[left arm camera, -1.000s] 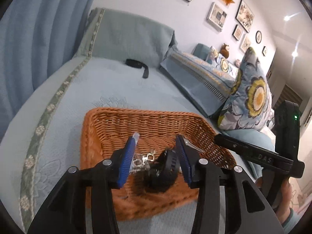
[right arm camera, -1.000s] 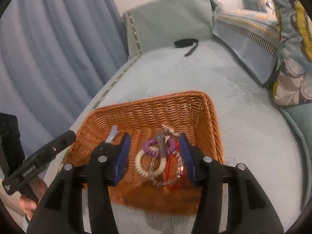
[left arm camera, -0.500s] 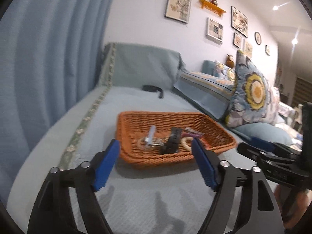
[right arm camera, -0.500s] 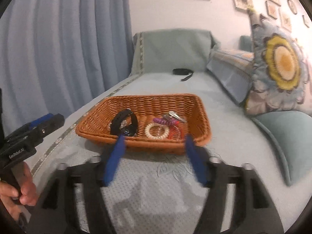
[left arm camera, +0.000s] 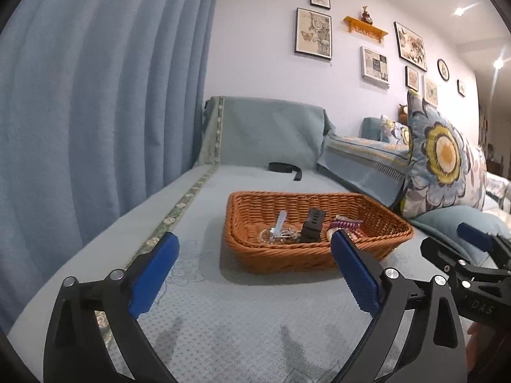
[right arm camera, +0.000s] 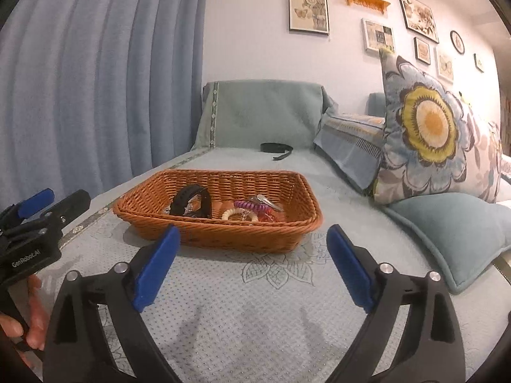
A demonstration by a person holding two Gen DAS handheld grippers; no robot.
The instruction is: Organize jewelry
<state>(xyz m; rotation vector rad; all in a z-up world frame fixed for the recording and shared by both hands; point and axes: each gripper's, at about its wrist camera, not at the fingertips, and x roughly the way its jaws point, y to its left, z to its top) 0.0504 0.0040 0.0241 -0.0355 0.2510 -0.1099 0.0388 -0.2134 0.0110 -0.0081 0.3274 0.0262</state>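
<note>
An orange wicker basket (left arm camera: pixel 271 257) (right arm camera: pixel 223 239) sits on the pale blue sofa seat. Inside lie a black watch (left arm camera: pixel 312 223) (right arm camera: pixel 191 202), a silver chain with a clasp (left arm camera: pixel 279 233), a purple coil hair tie (left arm camera: pixel 345 224) (right arm camera: pixel 247 205), a cream bead bracelet (right arm camera: pixel 238 214) and a metal clip (right arm camera: pixel 268 200). My left gripper (left arm camera: pixel 252 261) is open and empty, low over the seat in front of the basket. My right gripper (right arm camera: pixel 252 255) is open and empty, also in front of the basket. Each gripper shows in the other's view (left arm camera: pixel 463 255) (right arm camera: pixel 35 210).
A black strap (left arm camera: pixel 284 167) (right arm camera: pixel 276 147) lies far back on the seat. Flowered cushions (left arm camera: pixel 444 166) (right arm camera: pixel 431 134) and a teal cushion (right arm camera: pixel 453 223) stand at the right. A blue curtain (left arm camera: pixel 95 95) hangs at the left. The sofa armrest (left arm camera: pixel 265 131) rises behind.
Both grippers have pulled back out of the basket, dropped low over the seat and opened wide. The watch and the other pieces stay in the basket.
</note>
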